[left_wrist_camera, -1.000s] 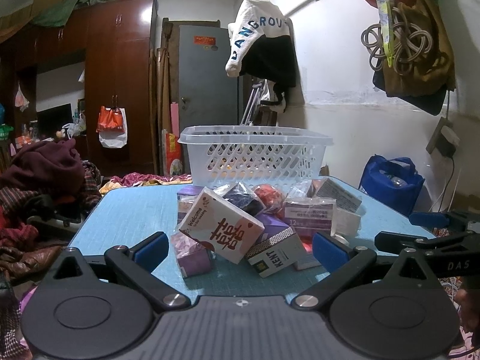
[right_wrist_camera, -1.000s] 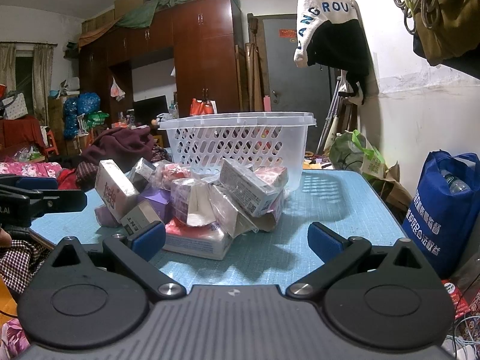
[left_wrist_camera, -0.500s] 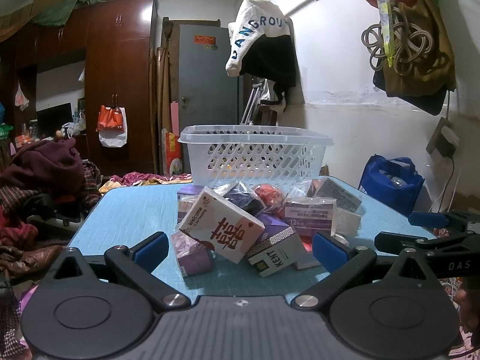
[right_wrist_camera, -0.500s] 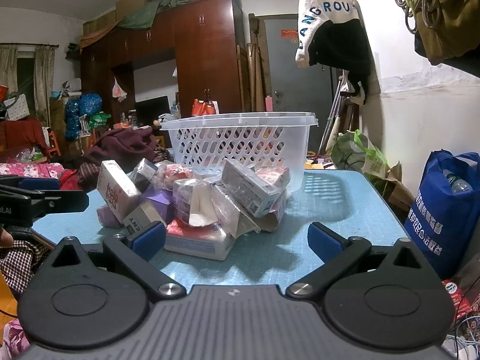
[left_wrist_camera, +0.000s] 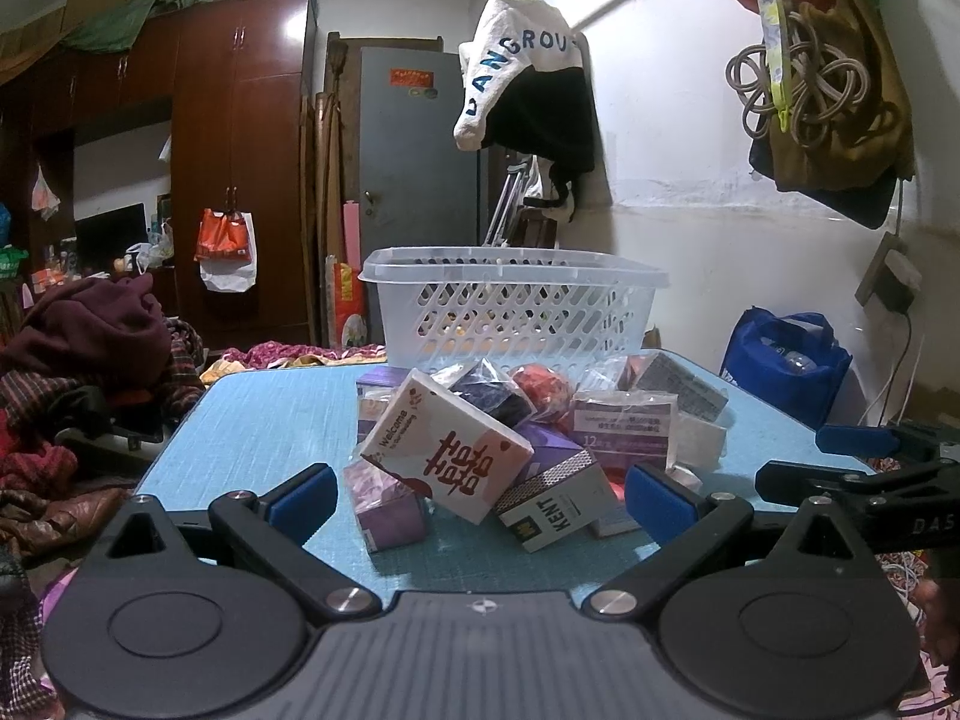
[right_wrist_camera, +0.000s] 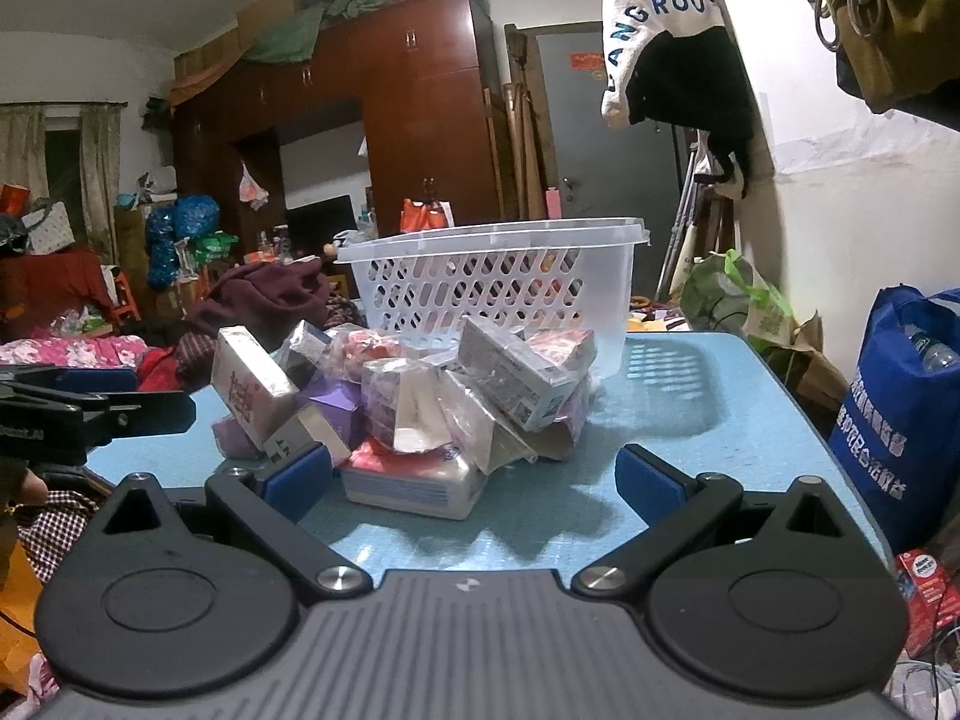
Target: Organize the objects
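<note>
Here we logged: left gripper (left_wrist_camera: pixel 477 495) jaws wide apart, nothing held; right gripper (right_wrist_camera: pixel 474 474) likewise spread, nothing held. Heap of boxes and packets mid blue table (left_wrist_camera: pixel 264 420): white box with red characters (left_wrist_camera: pixel 447 447) atop, KENT carton (left_wrist_camera: pixel 555 501) beside it. White slotted basket (left_wrist_camera: pixel 513 312) just behind heap

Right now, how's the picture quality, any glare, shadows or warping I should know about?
Left wrist view: strong fisheye bending, dim wardrobe side, KENT box readable. Right wrist view: bright wall glare at right, the basket throws a patterned shadow on the blue table.
</note>
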{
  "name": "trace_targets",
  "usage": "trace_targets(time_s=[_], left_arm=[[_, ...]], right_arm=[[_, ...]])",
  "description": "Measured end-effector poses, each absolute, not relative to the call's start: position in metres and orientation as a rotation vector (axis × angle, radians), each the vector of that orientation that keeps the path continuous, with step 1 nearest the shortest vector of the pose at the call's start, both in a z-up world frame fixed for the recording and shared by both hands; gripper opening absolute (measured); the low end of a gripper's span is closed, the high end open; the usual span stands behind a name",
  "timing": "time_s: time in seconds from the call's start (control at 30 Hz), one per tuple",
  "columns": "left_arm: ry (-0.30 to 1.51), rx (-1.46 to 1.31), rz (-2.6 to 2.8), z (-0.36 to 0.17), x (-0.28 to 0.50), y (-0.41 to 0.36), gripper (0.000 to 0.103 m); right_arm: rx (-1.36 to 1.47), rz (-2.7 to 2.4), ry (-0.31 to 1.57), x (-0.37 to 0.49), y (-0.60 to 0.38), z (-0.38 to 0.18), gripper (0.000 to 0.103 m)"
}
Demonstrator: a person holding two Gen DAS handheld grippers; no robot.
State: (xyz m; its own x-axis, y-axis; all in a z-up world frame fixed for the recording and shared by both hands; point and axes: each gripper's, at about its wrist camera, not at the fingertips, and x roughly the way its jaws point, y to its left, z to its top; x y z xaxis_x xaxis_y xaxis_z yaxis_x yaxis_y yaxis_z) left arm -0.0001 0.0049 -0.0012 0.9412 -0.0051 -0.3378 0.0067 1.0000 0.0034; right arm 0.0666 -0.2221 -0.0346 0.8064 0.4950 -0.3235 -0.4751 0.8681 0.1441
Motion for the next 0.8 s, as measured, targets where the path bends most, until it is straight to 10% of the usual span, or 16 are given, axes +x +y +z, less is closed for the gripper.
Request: trace_targets(time_s=[0.8], left_arm=[[0.35,0.008,0.0,-0.0039,0.0015,0.0066,0.103]], right_arm=[[0.057,0.551,0.33,0.0664,-0.225,-0.0339,0.103]])
